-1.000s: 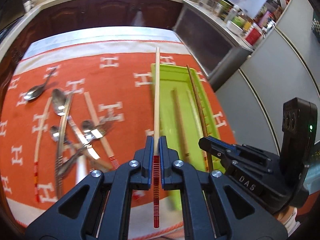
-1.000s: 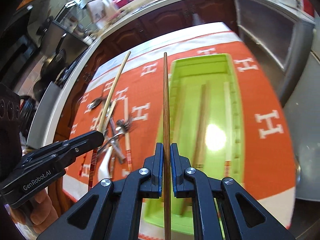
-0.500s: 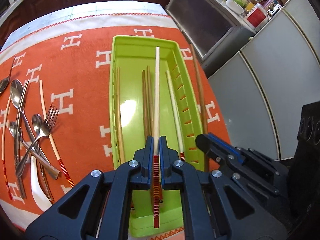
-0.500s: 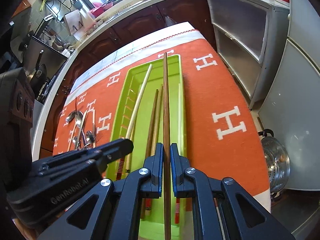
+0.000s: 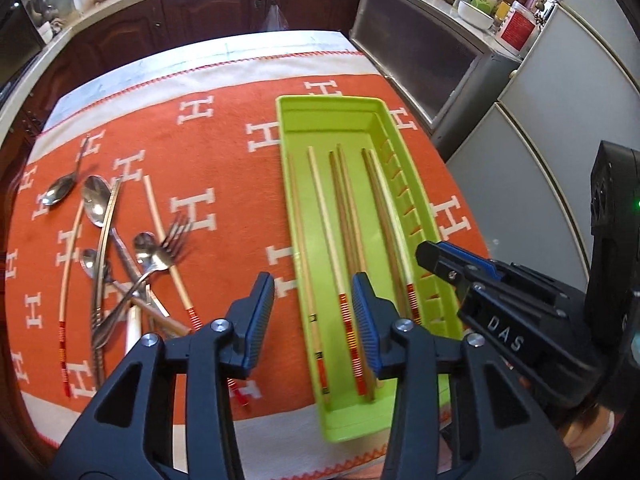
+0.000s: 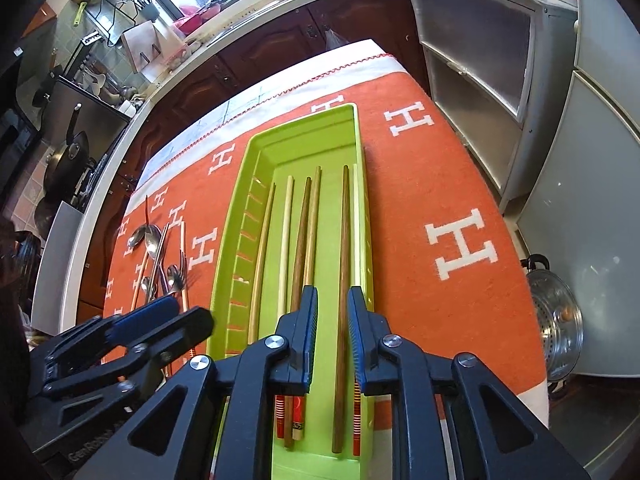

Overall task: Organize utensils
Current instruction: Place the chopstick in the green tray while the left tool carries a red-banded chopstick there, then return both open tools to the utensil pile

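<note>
With both grippers spread and gripping nothing above the tray [image 5: 404, 136], left [image 5: 314, 316] at its near-left rim and right [image 6: 333, 336] over its right side, chopsticks [image 5: 348, 216] lie lengthwise inside. Judged a drop-off step just finished. Next, probably reaching left of the tray to the cutlery pile [image 5: 120, 264], and pinching one piece cleanly from the tangle.

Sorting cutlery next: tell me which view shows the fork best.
The left wrist view: the fork lies unobstructed among the spoons, tines clear. The right wrist view shows it small and far-off, beside the green tray.
</note>
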Action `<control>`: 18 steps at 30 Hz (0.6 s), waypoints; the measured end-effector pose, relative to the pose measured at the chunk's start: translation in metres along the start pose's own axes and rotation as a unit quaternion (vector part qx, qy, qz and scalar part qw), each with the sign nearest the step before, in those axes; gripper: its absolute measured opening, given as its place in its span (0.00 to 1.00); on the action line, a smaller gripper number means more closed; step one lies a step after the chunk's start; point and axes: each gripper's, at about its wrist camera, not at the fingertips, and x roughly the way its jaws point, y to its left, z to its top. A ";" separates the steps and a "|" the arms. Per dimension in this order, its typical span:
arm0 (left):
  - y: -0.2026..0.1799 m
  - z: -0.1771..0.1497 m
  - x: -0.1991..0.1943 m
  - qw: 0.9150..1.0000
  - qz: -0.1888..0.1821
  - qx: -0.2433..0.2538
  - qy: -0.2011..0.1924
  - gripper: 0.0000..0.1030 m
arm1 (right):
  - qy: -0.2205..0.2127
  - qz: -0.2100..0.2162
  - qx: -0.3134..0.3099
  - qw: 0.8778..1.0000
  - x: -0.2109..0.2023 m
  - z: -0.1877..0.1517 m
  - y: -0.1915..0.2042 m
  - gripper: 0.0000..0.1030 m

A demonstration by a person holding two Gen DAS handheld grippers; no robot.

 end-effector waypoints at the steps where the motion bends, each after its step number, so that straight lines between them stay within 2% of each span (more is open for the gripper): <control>1: 0.003 -0.001 -0.001 1.000 0.003 -0.002 0.001 0.36 | 0.002 -0.001 0.000 1.000 0.001 -0.001 0.001 0.15; 6: 0.015 -0.005 -0.001 1.000 0.009 -0.019 0.006 0.36 | 0.007 -0.007 -0.003 1.000 0.008 -0.006 0.004 0.15; 18: 0.025 -0.014 -0.007 1.000 0.017 -0.020 0.004 0.36 | 0.007 -0.012 -0.024 1.000 0.012 -0.018 0.025 0.15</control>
